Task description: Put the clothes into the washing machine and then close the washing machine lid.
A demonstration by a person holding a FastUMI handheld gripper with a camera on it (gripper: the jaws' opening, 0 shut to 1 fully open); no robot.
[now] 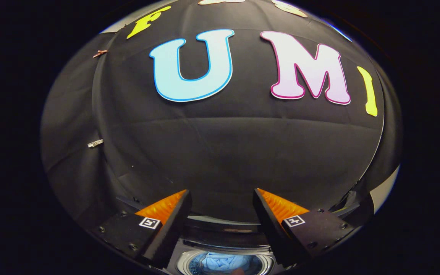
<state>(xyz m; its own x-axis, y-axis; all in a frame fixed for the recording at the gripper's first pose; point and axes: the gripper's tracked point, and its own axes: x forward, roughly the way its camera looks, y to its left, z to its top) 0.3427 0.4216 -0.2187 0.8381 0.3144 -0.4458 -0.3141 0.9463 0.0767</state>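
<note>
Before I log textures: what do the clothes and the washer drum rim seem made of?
Clothes: soft blue fabric, matte, judging by the crumpled folds. Drum rim: probably polished metal, given its bright ringed glints. The open claw hangs above, gripping nothing.

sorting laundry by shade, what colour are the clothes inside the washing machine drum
Light blue: the crumpled clothes lie in the drum, between the open gripper fingers, in the gripper view.

black cloth wall (220, 152), small metal clip (95, 143)

The washing machine (225, 252) sits low between the fingers, its round drum open on top. Blue clothes (224, 263) lie crumpled inside the drum, below its shiny metal rim.
</note>
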